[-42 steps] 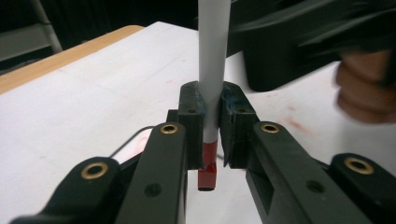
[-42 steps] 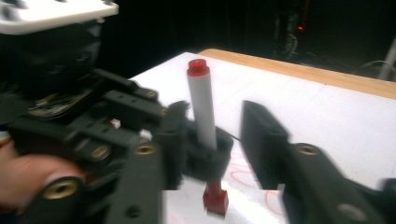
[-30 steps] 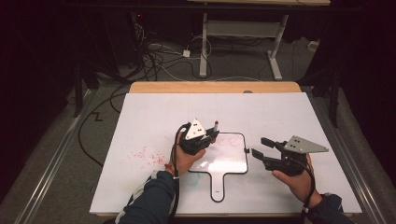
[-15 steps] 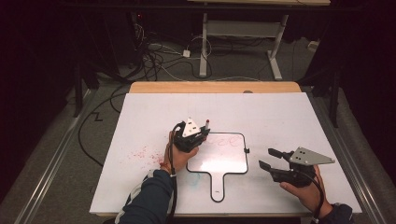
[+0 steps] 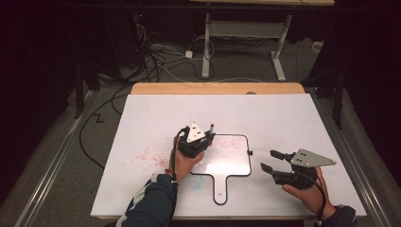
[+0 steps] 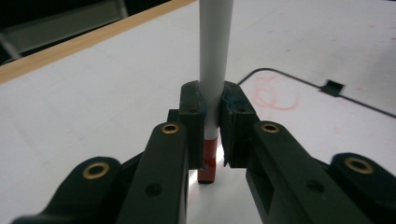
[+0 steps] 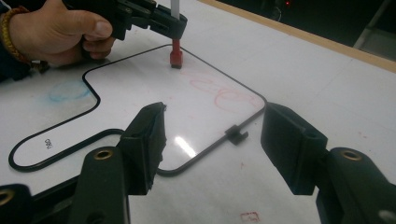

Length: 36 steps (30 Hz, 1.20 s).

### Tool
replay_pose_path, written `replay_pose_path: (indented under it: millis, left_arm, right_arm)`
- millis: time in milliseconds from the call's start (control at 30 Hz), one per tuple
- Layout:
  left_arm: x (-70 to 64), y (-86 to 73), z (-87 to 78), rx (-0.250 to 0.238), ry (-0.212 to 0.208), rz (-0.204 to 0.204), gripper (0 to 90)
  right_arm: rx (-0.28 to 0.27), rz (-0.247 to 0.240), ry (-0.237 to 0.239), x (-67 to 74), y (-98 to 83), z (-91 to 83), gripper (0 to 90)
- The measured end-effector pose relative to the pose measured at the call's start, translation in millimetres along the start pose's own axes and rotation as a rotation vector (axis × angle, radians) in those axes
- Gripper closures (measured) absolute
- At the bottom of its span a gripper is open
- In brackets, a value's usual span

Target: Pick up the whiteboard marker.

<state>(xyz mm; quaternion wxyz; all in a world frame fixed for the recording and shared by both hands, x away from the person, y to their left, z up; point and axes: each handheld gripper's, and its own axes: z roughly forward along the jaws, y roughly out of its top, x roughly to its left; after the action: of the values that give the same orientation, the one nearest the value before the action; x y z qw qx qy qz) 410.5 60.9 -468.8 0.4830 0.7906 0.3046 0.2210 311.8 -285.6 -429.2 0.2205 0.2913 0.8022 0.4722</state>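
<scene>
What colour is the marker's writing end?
Red, on the marker held by the left gripper; clearest in the left gripper view.

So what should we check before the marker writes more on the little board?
1. Left gripper shut tight on the white marker with the red tip: ok.
2. Marker standing upright, tip down: ok.
3. Tip touching the small black-rimmed whiteboard with a handle: cannot tell.
4. Red scribbles already on the board, with bare space beside them: ok.
5. Right gripper open, holding nothing, off to the board's side: ok.
6. Board held steady: not ok; it lies loose on the big white table sheet.
</scene>
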Motion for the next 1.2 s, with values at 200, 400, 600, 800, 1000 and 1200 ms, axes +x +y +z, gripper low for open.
replay_pose_path:
  millis: [200,400,600,800,1000,1200]
  left_arm:
    - [7.3,-6.3,-13.6,0.024,0.073,-0.063,78.6]
    - [-3.2,-7.6,-11.7,0.003,0.082,-0.107,78.6]
    - [-25.5,-0.4,0.2,-0.004,0.045,-0.068,78.6]
    - [-13.9,0.4,-13.5,0.066,0.102,-0.064,78.6]
    - [-10.1,-2.4,-22.5,0.085,0.105,-0.073,78.7]
    - [-20.4,6.7,0.3,0.051,0.050,-0.059,78.7]
  right_arm:
    - [0.001,-0.005,-0.012,-1.6,-0.1,-1.5,40.6]
    - [-0.002,0.005,-0.031,-3.9,0.2,-1.4,38.0]
    - [0.006,0.004,-0.033,-3.5,0.4,1.1,37.7]
    - [0.017,-0.009,-0.051,-4.2,-0.9,-0.3,37.1]
    - [0.013,-0.003,-0.069,-6.5,-0.8,-2.2,36.7]
    - [0.007,0.023,-0.065,-7.8,0.1,-0.7,36.5]
